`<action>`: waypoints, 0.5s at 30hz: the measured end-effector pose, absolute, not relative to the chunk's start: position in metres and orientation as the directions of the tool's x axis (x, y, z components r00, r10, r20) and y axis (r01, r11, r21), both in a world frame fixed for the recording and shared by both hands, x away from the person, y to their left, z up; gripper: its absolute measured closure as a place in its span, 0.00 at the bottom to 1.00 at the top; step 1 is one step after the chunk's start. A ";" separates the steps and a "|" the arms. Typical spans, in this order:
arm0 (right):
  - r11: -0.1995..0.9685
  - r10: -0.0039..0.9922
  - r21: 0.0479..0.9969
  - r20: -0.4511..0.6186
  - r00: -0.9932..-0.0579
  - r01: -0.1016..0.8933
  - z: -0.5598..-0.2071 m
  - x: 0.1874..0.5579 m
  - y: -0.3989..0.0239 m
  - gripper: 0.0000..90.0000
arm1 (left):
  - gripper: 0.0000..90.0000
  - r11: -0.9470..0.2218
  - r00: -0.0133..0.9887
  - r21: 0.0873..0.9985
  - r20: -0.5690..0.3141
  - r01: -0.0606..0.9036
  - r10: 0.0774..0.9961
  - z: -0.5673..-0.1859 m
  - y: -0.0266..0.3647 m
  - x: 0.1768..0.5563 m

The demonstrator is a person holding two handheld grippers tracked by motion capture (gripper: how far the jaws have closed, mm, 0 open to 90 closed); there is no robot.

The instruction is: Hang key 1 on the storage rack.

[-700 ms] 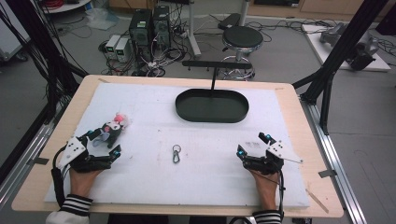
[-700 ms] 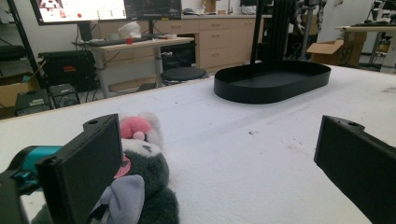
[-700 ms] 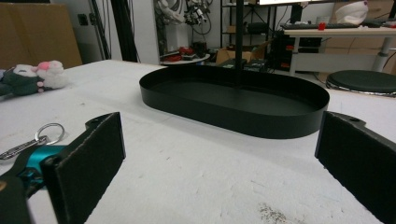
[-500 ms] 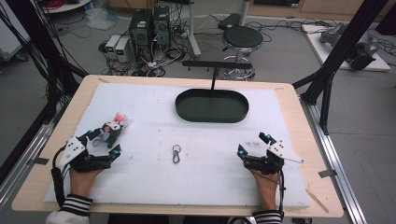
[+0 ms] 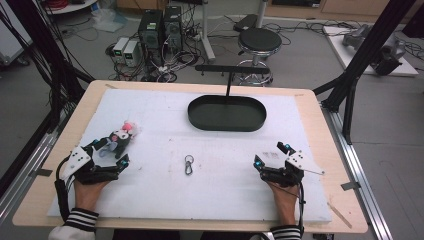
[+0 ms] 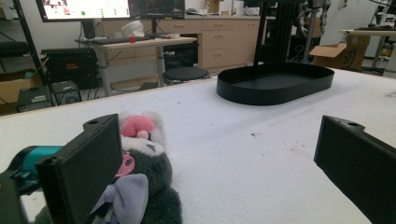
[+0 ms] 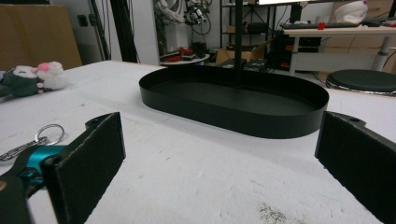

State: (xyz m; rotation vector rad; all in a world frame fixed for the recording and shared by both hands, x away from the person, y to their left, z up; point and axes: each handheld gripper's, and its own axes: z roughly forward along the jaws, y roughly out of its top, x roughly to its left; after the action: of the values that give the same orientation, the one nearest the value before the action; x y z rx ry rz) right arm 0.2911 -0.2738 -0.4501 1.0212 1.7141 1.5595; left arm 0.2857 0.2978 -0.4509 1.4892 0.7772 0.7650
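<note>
- We see our left gripper (image 5: 107,152) resting low on the white mat (image 5: 165,200), jaws spread wide and gripping nothing. The plush toy (image 5: 120,138) lies against the inner face of one jaw in the left gripper view, but the other jaw stands well apart from it, so no pinch is made yet.
- We judge the plush toy (image 6: 140,186) to be the thing in hand: it sits at the mat's left side, just ahead of that gripper, which seems set so that closing would catch it.
- We hold our right gripper (image 5: 274,156) on the mat at the right, jaws equally wide and empty. It points towards the black oval tray (image 5: 227,125), which we take as the likely drop place, well apart from both grippers at the far middle of the mat.
- We note the key ring (image 5: 188,165) lying flat between the two grippers, touched by neither.
- Counting: one plush toy, one key ring with a clip, one tray, one mat, one wooden table (image 5: 330,150), two grippers.
- Beyond the table we count one round stool (image 5: 258,40) on the floor.
</note>
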 end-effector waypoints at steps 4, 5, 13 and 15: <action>0.013 0.849 0.989 0.065 -0.525 0.145 -0.450 0.291 -0.274 0.01 | 0.02 -0.086 0.552 0.996 0.052 0.037 0.832 -0.448 0.298 0.285; 0.013 0.849 0.989 0.065 -0.525 0.145 -0.450 0.291 -0.274 0.01 | 0.02 -0.086 0.552 0.996 0.052 0.037 0.832 -0.448 0.298 0.285; 0.017 0.848 0.989 0.064 -0.526 0.147 -0.450 0.291 -0.274 0.01 | 0.02 -0.147 0.539 0.987 0.089 0.065 0.838 -0.432 0.302 0.289; 0.019 0.847 0.989 0.061 -0.527 0.144 -0.450 0.291 -0.274 0.01 | 0.02 -0.161 0.528 0.984 0.096 0.078 0.844 -0.425 0.304 0.292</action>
State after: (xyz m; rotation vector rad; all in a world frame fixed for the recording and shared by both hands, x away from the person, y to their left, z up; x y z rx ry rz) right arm 0.2910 -0.2736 -0.4500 1.0165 1.7197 1.5575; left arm 0.2918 0.3044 -0.4250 1.6046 0.8039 0.8208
